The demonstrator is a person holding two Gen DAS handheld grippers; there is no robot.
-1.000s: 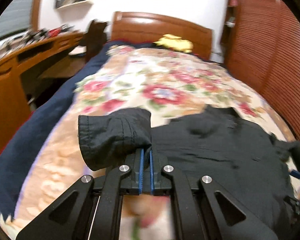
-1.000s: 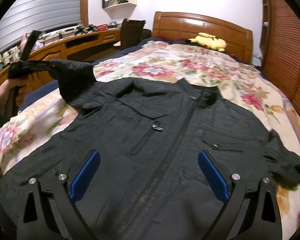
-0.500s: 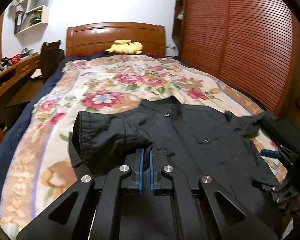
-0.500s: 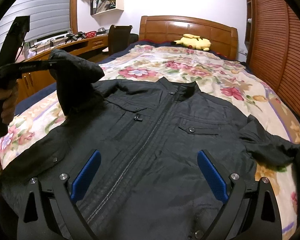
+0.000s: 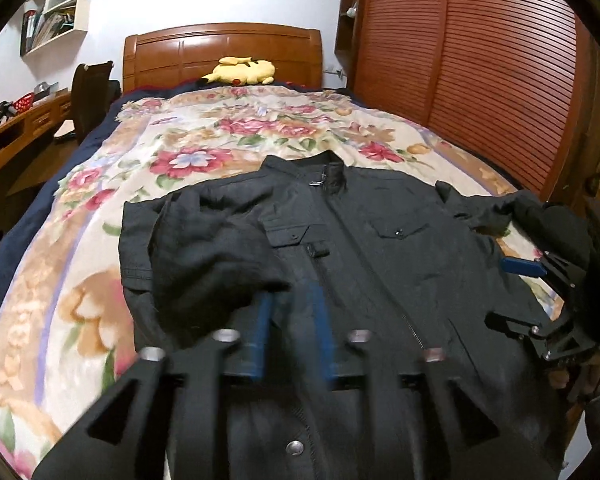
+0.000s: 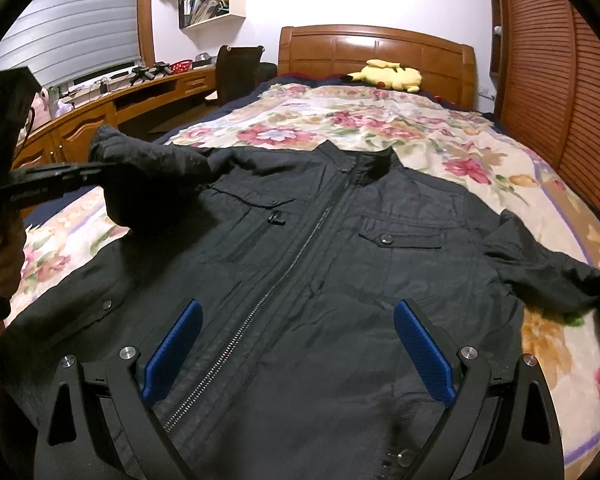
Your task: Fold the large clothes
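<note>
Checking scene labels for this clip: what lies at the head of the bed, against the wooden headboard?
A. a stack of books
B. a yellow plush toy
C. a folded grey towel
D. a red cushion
B: a yellow plush toy lies against the wooden headboard, beyond the black jacket spread on the floral blanket.

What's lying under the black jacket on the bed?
The jacket lies on a floral blanket, which shows all around it. Anything between the two is covered and can't be seen.
</note>
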